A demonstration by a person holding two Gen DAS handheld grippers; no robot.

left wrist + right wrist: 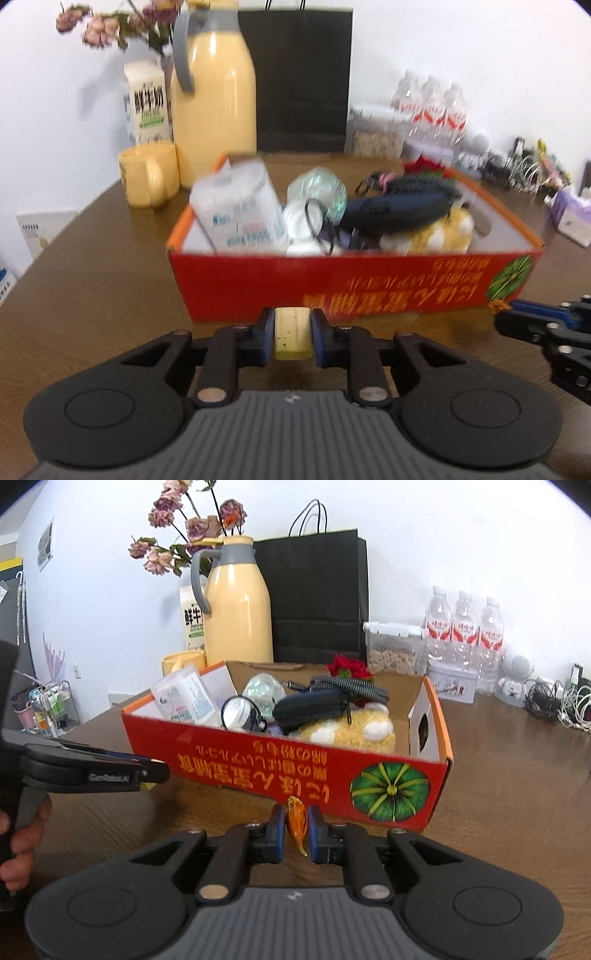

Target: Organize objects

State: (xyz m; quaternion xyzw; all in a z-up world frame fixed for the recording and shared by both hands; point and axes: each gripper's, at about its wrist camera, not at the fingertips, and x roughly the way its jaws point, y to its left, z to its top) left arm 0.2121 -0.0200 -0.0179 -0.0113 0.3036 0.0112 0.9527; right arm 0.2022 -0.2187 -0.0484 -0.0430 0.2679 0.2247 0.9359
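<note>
A red cardboard box (369, 284) stands on the brown table, also in the right wrist view (258, 771). It holds a white packet (240, 210), a clear bottle (321, 192), a dark pouch (395, 210) and a yellow plush toy (439, 232). My left gripper (291, 332) is shut on a pale yellow block (291, 332) just in front of the box; it appears at the left of the right wrist view (155, 771). My right gripper (296, 825) is shut on a small orange wrapped object (296, 818) near the box's front wall.
A yellow thermos jug (238, 616), yellow mug (147, 177), milk carton (146, 103), dried flowers and a black paper bag (317, 594) stand behind the box. Water bottles (463, 627), a clear food container and tangled cables (554, 701) are at the back right.
</note>
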